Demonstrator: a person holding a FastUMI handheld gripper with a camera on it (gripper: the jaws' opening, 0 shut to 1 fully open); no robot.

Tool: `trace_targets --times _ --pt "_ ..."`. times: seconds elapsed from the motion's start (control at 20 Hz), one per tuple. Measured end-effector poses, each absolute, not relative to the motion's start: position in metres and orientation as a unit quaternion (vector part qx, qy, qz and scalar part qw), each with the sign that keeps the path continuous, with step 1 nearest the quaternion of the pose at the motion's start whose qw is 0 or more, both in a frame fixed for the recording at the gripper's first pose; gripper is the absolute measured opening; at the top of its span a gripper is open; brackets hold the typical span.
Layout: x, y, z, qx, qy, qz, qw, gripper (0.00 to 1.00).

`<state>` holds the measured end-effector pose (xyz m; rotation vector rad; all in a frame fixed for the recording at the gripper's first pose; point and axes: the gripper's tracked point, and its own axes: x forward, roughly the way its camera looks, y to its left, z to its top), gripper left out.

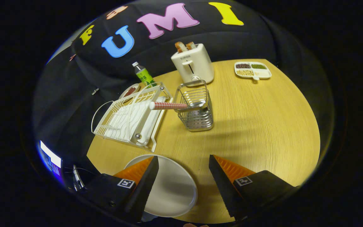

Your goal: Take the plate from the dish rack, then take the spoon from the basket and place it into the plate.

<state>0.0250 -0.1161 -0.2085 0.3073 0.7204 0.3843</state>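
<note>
A white plate (172, 189) lies flat on the wooden table (263, 126), under and between my fingers, nearer the left one. My gripper (184, 159) is open above it, holding nothing. Beyond the fingers stands a wire-mesh metal basket (197, 110). The spoon (169, 105) rests in it, and its red-and-white patterned handle sticks out sideways toward the dish rack. The white wire dish rack (131, 119) sits left of the basket, with no plate in it.
A cream toaster (193, 64) holding bread slices stands behind the basket. A green bottle (143, 75) and a small dish (130, 91) are behind the rack. A divided tray of grains (252, 70) lies far right. A lit screen (50, 159) is off the table, left.
</note>
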Motion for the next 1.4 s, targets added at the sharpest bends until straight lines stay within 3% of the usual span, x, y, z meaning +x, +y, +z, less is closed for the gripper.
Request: trace_targets --times 0.25,0.6,1.15,1.4 --pt "0.047 -0.098 -0.153 0.075 0.235 0.214 0.945 0.99" --pt "0.101 -0.084 -0.133 0.037 0.176 0.213 0.96 0.99" --pt "0.147 -0.07 -0.196 -0.077 0.162 0.225 0.958 0.96" --pt "0.163 -0.079 -0.197 -0.051 0.164 0.205 0.964 0.58"
